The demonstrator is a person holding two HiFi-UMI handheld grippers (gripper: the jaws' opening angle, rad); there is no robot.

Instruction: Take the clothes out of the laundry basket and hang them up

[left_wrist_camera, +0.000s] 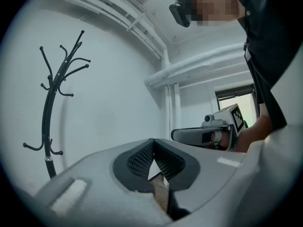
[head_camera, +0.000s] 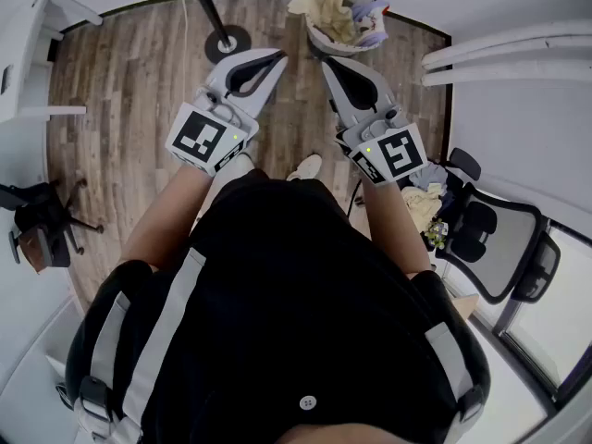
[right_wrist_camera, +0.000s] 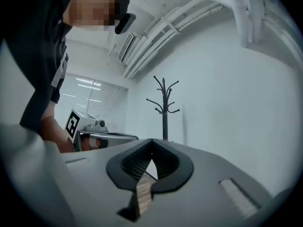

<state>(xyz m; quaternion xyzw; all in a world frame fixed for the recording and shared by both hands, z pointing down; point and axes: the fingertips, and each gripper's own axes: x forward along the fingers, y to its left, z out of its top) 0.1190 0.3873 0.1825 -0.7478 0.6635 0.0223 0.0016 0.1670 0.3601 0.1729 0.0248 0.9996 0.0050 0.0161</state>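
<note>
A laundry basket (head_camera: 326,37) stands on the wooden floor straight ahead, heaped with pale yellow and lavender clothes (head_camera: 339,9). The black coat stand (head_camera: 215,18) rises left of it; its hooked top shows in the left gripper view (left_wrist_camera: 59,79) and in the right gripper view (right_wrist_camera: 164,100). My left gripper (head_camera: 279,56) is held level at chest height, shut, with nothing between its jaws (left_wrist_camera: 152,141). My right gripper (head_camera: 326,60) is level beside it, shut and empty too (right_wrist_camera: 151,141). Both tips are short of the basket.
A black mesh office chair (head_camera: 495,234) with pale cloth on it stands at the right. White pipes (head_camera: 504,58) run along the right wall. A dark chair (head_camera: 42,220) sits at the left, white furniture (head_camera: 46,54) at the far left. The person's shoe (head_camera: 305,166) shows on the floor.
</note>
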